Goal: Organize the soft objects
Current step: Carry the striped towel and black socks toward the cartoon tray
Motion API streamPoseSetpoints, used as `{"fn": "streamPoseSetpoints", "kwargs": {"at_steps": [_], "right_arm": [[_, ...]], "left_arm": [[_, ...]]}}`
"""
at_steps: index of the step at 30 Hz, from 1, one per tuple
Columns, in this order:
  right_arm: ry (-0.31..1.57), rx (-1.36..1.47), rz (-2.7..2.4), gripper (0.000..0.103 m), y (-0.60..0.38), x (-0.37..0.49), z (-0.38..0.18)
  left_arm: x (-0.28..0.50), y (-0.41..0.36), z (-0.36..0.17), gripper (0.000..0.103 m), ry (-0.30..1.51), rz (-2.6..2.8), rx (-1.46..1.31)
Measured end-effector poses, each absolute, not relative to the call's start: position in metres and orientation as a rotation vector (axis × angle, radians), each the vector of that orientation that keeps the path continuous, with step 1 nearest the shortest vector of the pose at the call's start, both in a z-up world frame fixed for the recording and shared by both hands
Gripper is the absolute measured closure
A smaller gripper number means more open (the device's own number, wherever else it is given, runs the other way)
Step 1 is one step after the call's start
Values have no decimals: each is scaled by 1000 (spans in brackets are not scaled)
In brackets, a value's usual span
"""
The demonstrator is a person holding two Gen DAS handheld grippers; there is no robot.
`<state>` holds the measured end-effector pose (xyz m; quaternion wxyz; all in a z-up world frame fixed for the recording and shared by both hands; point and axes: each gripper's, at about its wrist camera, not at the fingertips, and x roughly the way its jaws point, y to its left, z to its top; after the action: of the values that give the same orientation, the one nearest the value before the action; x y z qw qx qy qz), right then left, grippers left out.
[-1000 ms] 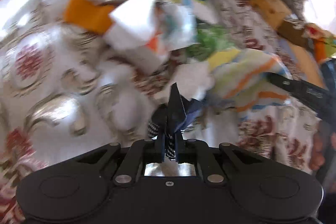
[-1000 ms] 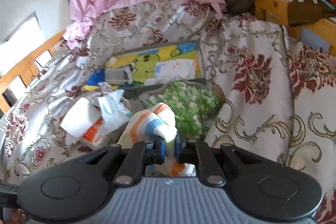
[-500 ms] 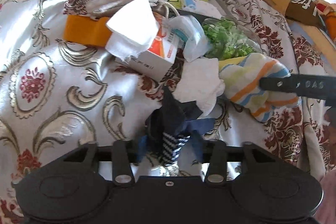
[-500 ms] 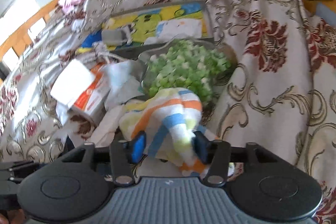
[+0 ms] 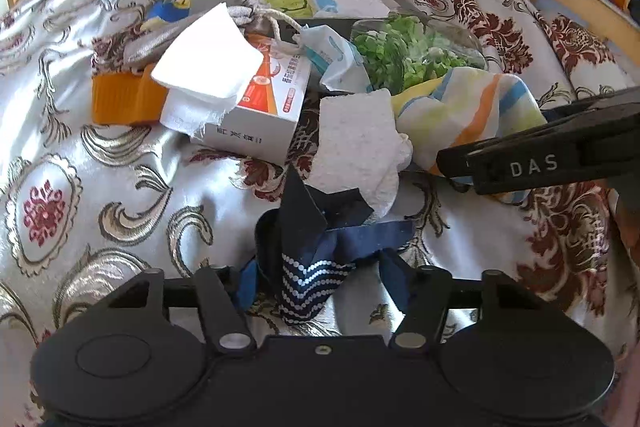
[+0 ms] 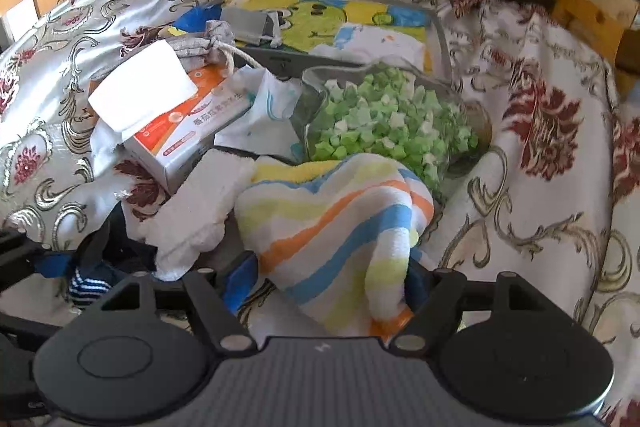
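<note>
Striped towel [image 6: 332, 227] between spread right tongs [image 6: 332, 283]

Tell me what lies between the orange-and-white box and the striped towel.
A crumpled white tissue lies between the box and the striped towel, touching both; the right wrist view shows it too.

Glossy satin bedspread [image 5: 120, 163], fluffy terry striped towel [image 6: 332, 223], cardboard box [image 5: 256, 111]

The striped towel [image 6: 340, 227] covers part of the jar of green stars [image 6: 384, 123] and one blue fingertip.
</note>
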<state>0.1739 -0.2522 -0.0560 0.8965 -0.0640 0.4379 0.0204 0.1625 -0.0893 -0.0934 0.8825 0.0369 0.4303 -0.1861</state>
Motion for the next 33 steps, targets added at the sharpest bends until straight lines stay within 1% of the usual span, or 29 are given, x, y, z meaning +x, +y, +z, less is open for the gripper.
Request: {"fn": "streamPoseSetpoints", "kwargs": {"at_steps": [1,2,3,4,5,6,8,10,14,17,23,33], "right_arm": [[901,-149,38,29,-251,173,-57],[898,-167,31,35,-249,173,-57],[894,-186,21,38,-248,173,-57],[889,-199,9,46,-247,172,-57],[886,-201,1,50,-248,172,-57],[883,-191,-1,52,-250,172,-55],[881,-165,0,63,-255,171,-53],[883,-147,0,69,-259,171,-52],[879,-144,1,77,-260,170,-51],[848,-157,-5,80,-259,166,-46],[781,-139,-39,81,-264,160,-36],[577,-134,-58,81,-265,140,-10]], "left_arm": [[163,-90,-94,46,892,-384,85],[163,-90,-94,51,886,-378,96],[162,-90,-94,53,880,-372,109],[162,-90,-94,59,875,-366,119],[161,-91,-94,64,871,-358,126],[161,-90,-93,66,870,-352,131],[161,-88,-92,72,871,-345,125],[161,-87,-91,76,873,-349,118],[158,-83,-86,83,865,-346,92],[155,-77,-80,85,862,-333,53],[146,-63,-66,85,839,-322,-7],[140,-53,-46,85,707,-339,-125]]}}
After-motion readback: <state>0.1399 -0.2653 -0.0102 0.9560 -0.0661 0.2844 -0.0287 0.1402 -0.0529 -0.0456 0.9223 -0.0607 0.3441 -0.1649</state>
